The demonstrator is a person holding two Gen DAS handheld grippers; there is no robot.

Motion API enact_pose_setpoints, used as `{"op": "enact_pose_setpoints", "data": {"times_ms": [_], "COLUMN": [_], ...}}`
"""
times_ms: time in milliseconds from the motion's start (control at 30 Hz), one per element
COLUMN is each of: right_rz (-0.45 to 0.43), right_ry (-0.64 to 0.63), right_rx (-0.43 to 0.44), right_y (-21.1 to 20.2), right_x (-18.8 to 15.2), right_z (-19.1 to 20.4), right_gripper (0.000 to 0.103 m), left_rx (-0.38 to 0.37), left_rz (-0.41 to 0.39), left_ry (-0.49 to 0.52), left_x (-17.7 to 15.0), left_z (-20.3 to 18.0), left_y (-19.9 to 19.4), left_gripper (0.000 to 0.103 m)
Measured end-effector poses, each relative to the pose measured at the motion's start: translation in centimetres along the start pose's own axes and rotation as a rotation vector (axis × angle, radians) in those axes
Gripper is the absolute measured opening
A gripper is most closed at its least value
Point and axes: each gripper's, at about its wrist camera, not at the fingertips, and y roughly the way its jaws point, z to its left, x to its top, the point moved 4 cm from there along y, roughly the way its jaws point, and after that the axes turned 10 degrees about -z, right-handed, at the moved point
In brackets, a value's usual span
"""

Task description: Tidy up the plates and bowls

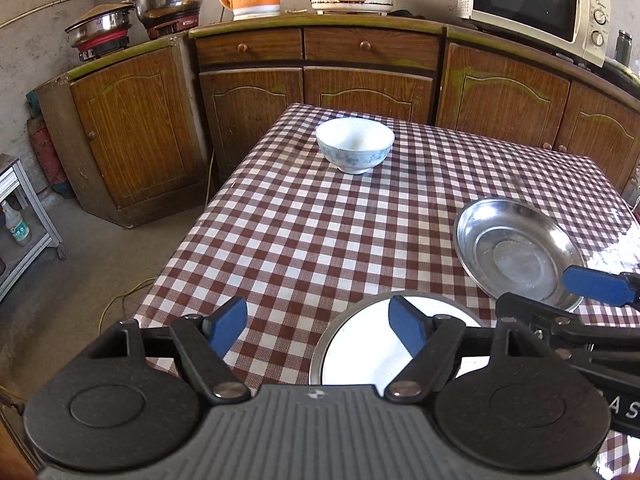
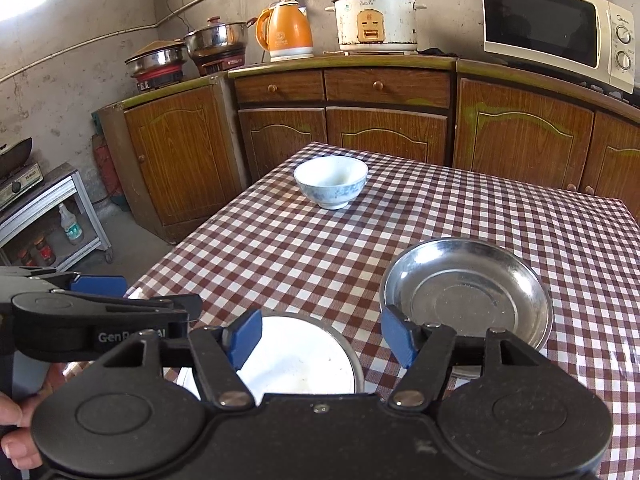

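From my left wrist camera, I see my left gripper (image 1: 318, 326) with its blue pads spread wide and nothing between them, hovering over the checked tablecloth (image 1: 304, 232). At about 5 o'clock from that gripper's gap sits a white plate (image 1: 360, 356) nested in a metal-rimmed dish, right at the near table edge; my right-hand pad overlaps it in the view, though I cannot tell whether it touches. At 12 o'clock, well apart, stands the white bowl with blue pattern (image 1: 355, 150), upright near the far edge. At 3 o'clock lies the shallow steel plate (image 1: 520, 248), empty.

In the right wrist view, my right gripper (image 2: 322, 340) also has its jaws apart, holding nothing. The white plate (image 2: 298, 360) shows just below the gap, at 6 o'clock, and the steel plate (image 2: 466, 292) lies at 2 o'clock, its near rim behind my right pad. The patterned bowl (image 2: 331, 182) stands at 12 o'clock. At 9 o'clock my left gripper (image 2: 100, 292) reaches in, and fingers (image 2: 16, 436) show at the lower left corner.
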Motion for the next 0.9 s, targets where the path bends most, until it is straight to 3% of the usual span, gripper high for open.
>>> {"op": "enact_pose_setpoints", "data": {"times_ms": [900], "right_rz": [-0.028], "right_ry": [0.013], "right_rx": [-0.005], "right_y": [0.4], "right_x": [1.9], "right_z": [-0.2], "right_gripper": [0.079], "left_rx": [-0.003], "left_rz": [-0.024], "left_ry": [-0.009], "left_x": [1.5], "left_z": [-0.5], "left_y": [0.4], "left_gripper": [0.081]}}
